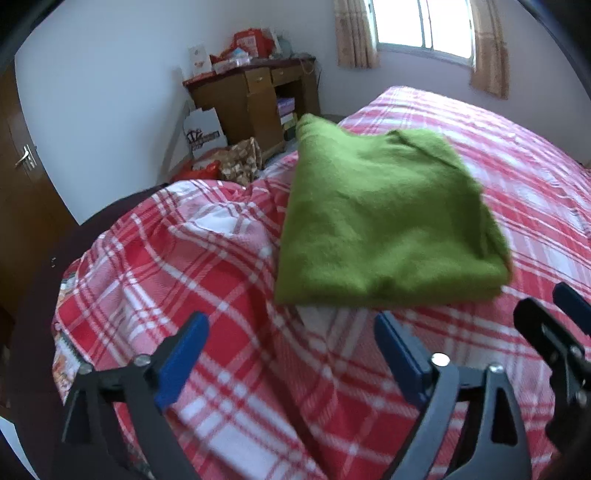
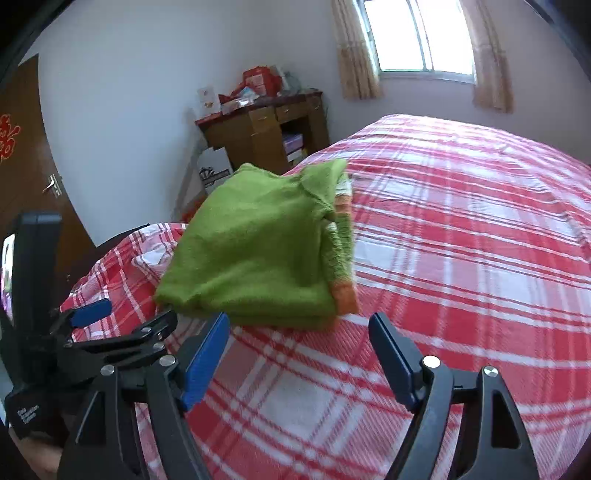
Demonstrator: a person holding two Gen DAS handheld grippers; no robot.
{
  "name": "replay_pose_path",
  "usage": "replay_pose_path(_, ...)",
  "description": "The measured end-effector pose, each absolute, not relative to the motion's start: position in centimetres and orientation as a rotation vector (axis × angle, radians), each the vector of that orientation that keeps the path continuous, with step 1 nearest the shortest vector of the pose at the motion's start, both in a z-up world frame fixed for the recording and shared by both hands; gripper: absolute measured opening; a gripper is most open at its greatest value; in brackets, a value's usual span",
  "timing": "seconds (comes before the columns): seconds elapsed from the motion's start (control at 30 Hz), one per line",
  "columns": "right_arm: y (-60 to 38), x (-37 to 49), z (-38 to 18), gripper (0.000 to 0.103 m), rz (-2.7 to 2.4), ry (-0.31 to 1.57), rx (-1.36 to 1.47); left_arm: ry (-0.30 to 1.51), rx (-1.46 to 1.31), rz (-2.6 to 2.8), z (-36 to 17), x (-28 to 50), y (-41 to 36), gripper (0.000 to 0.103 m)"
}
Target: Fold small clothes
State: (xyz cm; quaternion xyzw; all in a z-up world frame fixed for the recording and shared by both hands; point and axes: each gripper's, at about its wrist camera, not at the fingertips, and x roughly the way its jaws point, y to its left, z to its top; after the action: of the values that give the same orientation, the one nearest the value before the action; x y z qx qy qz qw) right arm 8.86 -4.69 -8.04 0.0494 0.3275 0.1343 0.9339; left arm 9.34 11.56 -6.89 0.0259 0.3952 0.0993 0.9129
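Bed (image 1: 229,280): fills most of both views under a red, pink and white plaid cover; the cover is rumpled at 9 o'clock in the left wrist view and lies flatter toward 3 o'clock.
Wall (image 2: 140,92): pale, behind the bed from 10 to 12 o'clock.
Door (image 2: 33,177): brown wood at 9 o'clock in the right wrist view, with a metal handle and a red paper cutting on it.
Window (image 2: 421,33): bright, at 12 to 1 o'clock, with a beige curtain on each side.
Desk (image 1: 255,96): brown wood at 11 o'clock against the wall; red packets and boxes piled on top, a white bag on the floor beside it.
Garment (image 1: 384,225): green knit, folded into a thick pad, lying on the cover at the centre of the left wrist view and at 10 o'clock of centre in the right wrist view; orange and pale striped layers show along its right edge there.
Left gripper (image 1: 291,354): at 6 o'clock, blue pads spread wide, nothing between them but plaid cover; the garment lies just beyond the tips, apart from them.
Right gripper (image 2: 299,358): at 6 o'clock, blue pads also apart with nothing held; the garment's near edge sits just past the left pad. The left gripper shows beside it at 8 o'clock.
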Motion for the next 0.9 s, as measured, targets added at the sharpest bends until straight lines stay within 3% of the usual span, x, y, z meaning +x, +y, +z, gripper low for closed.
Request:
replay_pose_path(0.13,-5.5,6.5,-6.6,0.079,0.259,0.639,0.122,0.751,0.072,0.191,-5.1,7.0,11.0,0.103)
replay_pose_path(0.77,-5.1,-3.8,4.0,0.08,0.194,0.352,0.074,0.478,0.036,0.143,5.1,-1.6,11.2,0.103)
replay_pose_path(0.9,-5.4,-5.2,6.2,0.086,0.199,0.286,0.09,0.439,0.035,0.147,6.2,-2.7,11.2,0.103)
